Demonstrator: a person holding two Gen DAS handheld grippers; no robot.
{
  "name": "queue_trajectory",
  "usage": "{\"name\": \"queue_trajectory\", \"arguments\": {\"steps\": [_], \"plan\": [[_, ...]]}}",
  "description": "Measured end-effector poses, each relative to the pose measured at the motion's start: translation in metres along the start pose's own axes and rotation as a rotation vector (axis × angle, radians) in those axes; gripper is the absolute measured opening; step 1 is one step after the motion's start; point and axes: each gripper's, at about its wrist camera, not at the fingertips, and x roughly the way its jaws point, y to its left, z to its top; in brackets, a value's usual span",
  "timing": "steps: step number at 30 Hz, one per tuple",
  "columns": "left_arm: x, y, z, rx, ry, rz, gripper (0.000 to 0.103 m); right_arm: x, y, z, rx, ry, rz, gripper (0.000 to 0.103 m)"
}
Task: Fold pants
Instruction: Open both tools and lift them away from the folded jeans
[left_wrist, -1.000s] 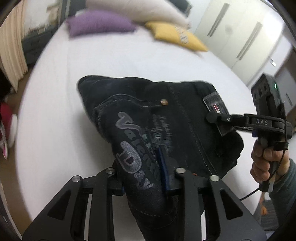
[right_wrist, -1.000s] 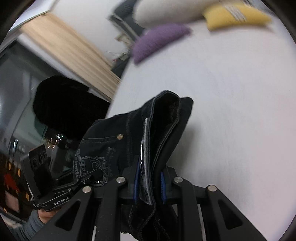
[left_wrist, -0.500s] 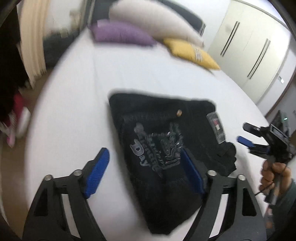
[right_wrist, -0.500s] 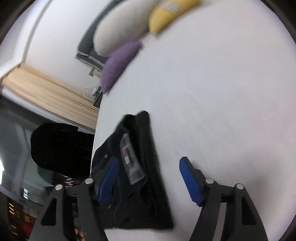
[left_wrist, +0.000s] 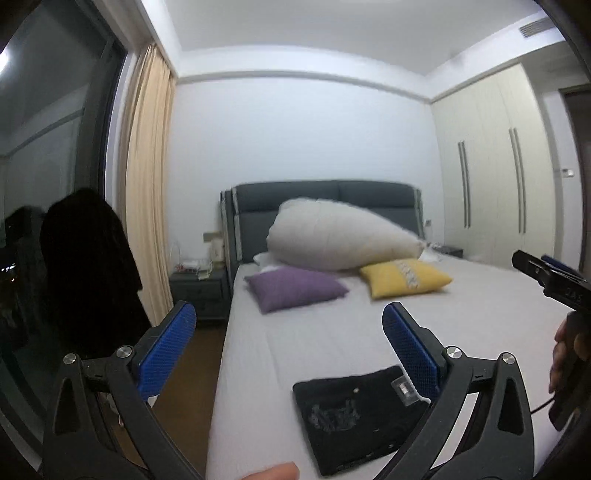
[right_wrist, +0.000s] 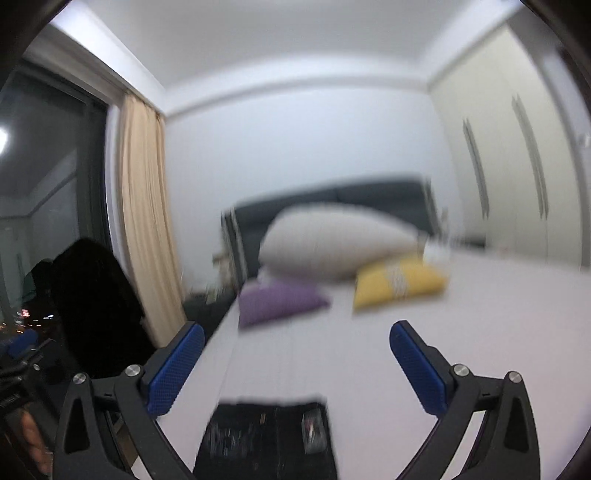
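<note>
The black pants (left_wrist: 354, 410) lie folded into a flat rectangle on the white bed (left_wrist: 295, 350), near its foot, with a grey print and a tag facing up. My left gripper (left_wrist: 288, 308) is lifted above them and points level toward the headboard; its jaws are opening wide with nothing between the blue pads. In the blurred right wrist view the pants (right_wrist: 266, 439) lie low in the frame. My right gripper (right_wrist: 297, 328) hangs above them, jaws also opening and holding nothing. The right gripper (left_wrist: 546, 273) and the hand holding it show at the right edge of the left wrist view.
A purple pillow (left_wrist: 295, 290), a yellow pillow (left_wrist: 404, 278) and a large white pillow (left_wrist: 343, 240) lie at the head of the bed. A dark garment (left_wrist: 88, 266) hangs at the left by the curtain and window. A nightstand (left_wrist: 199, 291) and wardrobe doors (left_wrist: 491, 184) flank the bed.
Both grippers let go of the pants and opened wide. Both rose and tipped up from pointing down at the bed to level. The pants now lie flat on the bed.
</note>
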Motion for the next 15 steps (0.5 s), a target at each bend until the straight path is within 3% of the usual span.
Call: {"name": "queue_trajectory", "arguments": {"steps": [3,5,8,13,15], "plan": [[-0.01,-0.006,0.015,0.056,0.027,-0.009,0.103,-0.032,0.015,0.026,-0.046,-0.08,-0.005,0.103],[-0.02,-0.007,0.016,0.069,0.059,0.001,0.103,-0.036,0.025,0.035,-0.055,-0.082,0.007,0.103],[-0.014,-0.012,0.005,0.066,0.191,0.026,0.103,-0.048,0.032,0.036,-0.064,-0.055,-0.002,0.103],[0.014,-0.021,-0.04,-0.045,0.477,0.008,0.103,-0.052,0.037,0.02,-0.055,0.143,-0.042,0.103],[0.021,-0.026,-0.059,-0.056,0.541,0.014,0.103,-0.044,0.031,0.005,-0.024,0.258,-0.085,0.103]]}}
